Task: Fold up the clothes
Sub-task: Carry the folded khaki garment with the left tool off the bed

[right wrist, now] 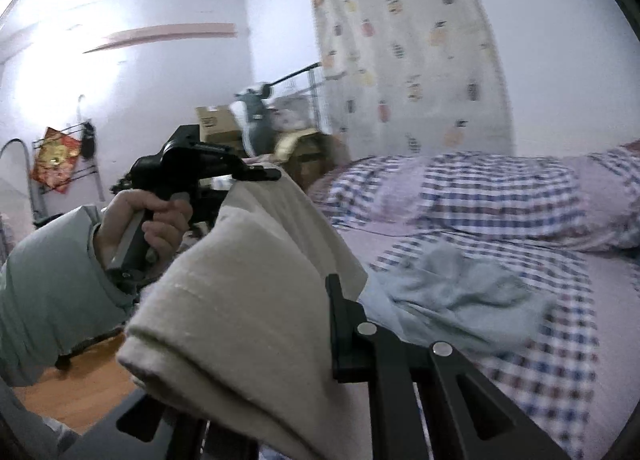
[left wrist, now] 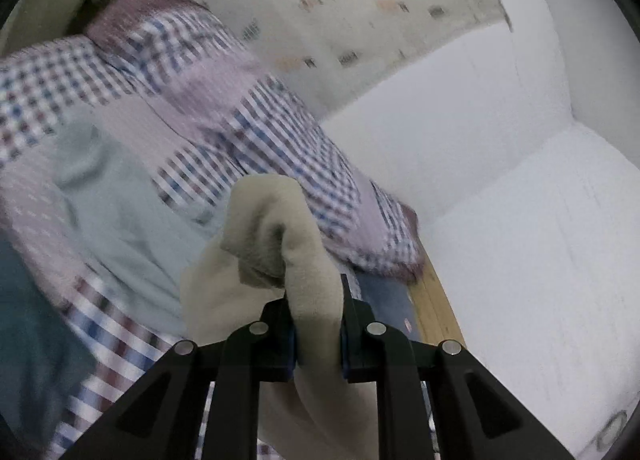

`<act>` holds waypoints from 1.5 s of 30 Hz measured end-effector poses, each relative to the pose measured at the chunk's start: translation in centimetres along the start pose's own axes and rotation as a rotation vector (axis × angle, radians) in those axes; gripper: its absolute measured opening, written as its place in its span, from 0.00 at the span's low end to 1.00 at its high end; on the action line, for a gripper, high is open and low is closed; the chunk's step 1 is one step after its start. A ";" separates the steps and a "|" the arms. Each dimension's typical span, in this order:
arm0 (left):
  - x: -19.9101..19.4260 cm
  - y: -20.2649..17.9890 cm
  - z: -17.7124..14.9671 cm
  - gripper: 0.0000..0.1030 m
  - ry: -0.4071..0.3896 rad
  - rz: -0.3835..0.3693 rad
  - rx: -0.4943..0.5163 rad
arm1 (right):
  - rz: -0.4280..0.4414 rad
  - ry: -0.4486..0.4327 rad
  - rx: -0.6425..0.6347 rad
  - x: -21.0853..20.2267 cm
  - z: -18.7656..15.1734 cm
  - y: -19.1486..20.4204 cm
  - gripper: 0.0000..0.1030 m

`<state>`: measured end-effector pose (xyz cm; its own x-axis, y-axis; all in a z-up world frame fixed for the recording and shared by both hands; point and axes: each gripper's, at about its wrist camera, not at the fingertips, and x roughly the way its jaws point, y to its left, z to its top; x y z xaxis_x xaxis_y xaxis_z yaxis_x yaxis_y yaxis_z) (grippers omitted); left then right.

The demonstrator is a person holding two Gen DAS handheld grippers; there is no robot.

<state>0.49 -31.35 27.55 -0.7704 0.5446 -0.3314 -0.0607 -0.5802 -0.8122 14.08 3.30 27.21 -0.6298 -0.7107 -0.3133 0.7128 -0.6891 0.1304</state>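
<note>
A cream garment point(left wrist: 276, 244) is bunched between the pads of my left gripper point(left wrist: 318, 324), which is shut on it above the bed. In the right wrist view the same cream garment point(right wrist: 240, 300) stretches from my right gripper point(right wrist: 312, 324) up to the left gripper point(right wrist: 256, 174), held in a person's hand point(right wrist: 140, 220). My right gripper is shut on a thick folded edge of it; the cloth hides its left finger. A light blue garment point(right wrist: 460, 296) lies crumpled on the bed; it also shows as a light blue garment point(left wrist: 120, 196) in the left wrist view.
The bed has a plaid quilt point(right wrist: 560, 340) and a plaid pillow point(right wrist: 480, 188). A patterned curtain point(right wrist: 408, 60) hangs behind it. White wall point(left wrist: 500, 180) and a wooden bed edge point(left wrist: 436, 308) lie to the right. Cardboard boxes point(right wrist: 216, 124) and a rack point(right wrist: 60, 164) stand beyond.
</note>
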 end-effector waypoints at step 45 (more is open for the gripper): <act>-22.7 37.4 -0.3 0.23 -0.331 0.461 -0.147 | 0.196 0.336 -0.502 29.4 -18.9 24.3 0.57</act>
<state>15.90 -65.26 4.53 -0.8549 0.0245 -0.5183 0.3983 -0.6091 -0.6858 18.68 -31.64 3.41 -0.3998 -0.6775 -0.6173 0.9143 -0.3426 -0.2161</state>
